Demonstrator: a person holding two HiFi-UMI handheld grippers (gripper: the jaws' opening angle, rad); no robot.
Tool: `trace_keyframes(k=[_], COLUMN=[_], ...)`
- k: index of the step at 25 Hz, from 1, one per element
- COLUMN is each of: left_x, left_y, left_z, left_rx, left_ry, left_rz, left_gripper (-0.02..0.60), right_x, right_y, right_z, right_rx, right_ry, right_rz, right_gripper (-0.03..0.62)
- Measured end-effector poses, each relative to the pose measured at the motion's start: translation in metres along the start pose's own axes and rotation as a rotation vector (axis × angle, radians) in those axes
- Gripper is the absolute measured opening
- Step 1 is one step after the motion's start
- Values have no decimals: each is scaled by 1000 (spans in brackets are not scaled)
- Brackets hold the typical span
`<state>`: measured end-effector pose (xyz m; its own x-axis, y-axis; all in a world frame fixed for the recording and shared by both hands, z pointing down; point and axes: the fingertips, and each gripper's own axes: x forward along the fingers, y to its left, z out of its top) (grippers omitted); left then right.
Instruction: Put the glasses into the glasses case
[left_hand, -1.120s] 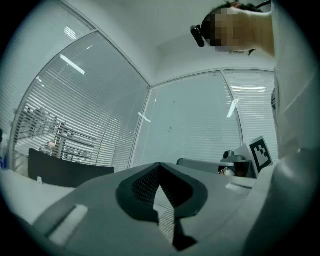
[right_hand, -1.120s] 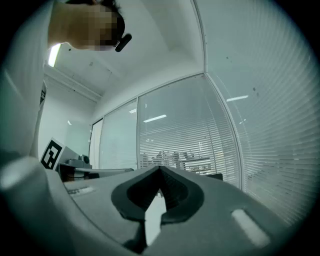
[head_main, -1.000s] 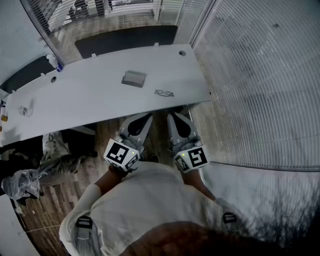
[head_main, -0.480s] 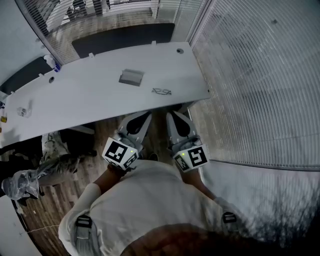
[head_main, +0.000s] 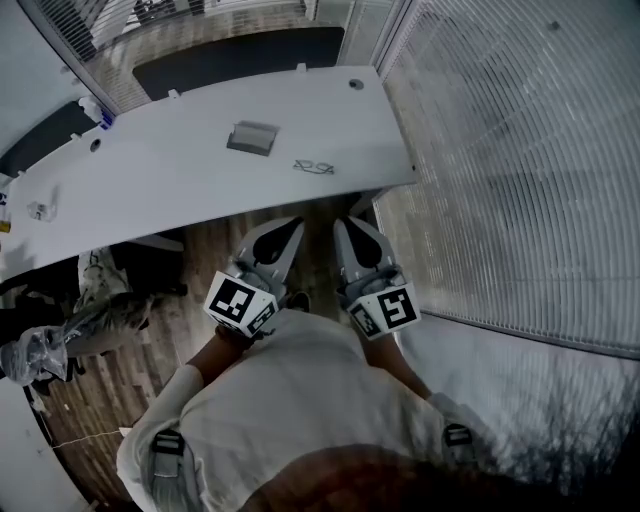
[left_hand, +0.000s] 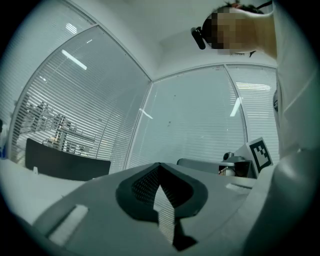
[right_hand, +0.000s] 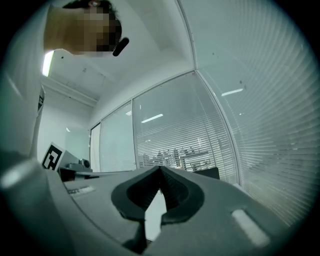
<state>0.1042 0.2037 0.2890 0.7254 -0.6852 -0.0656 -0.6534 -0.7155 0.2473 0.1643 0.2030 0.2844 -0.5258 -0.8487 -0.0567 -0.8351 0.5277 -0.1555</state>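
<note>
step: approach, nothing grasped yet | left gripper (head_main: 288, 228), right gripper (head_main: 349, 224): closed, empty | next: open jaws at glasses (head_main: 314, 167) near case (head_main: 252, 137)

Table (head_main: 180, 190), glasses case (head_main: 252, 138), glasses (head_main: 313, 167) slid up-left in head view; left gripper (head_main: 290, 228), right gripper (head_main: 345, 225) edged up-frame

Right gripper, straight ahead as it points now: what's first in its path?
Probably the white table's near edge, then the glasses lying just beyond it, almost in line. The right gripper has its jaws shut; whether it would clear the tabletop is unclear from here.
</note>
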Motion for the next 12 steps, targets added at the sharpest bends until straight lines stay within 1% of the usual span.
trace_keyframes(k=[2, 4, 8, 12], left_x=[0, 1, 8, 21], left_y=[1, 10, 43, 84], left_z=[1, 0, -3, -5], left_rx=[-1, 2, -4, -10], left_ry=[6, 8, 7, 5], left_rz=[9, 20, 43, 46], left_gripper=[0, 0, 0, 0], right_x=[1, 8, 39, 83], right_y=[-1, -1, -6, -13], right_z=[-4, -8, -18, -28], right_rx=[20, 24, 24, 24], right_ry=[16, 24, 29, 27], right_rz=[7, 17, 38, 45], right_gripper=[2, 2, 2, 2])
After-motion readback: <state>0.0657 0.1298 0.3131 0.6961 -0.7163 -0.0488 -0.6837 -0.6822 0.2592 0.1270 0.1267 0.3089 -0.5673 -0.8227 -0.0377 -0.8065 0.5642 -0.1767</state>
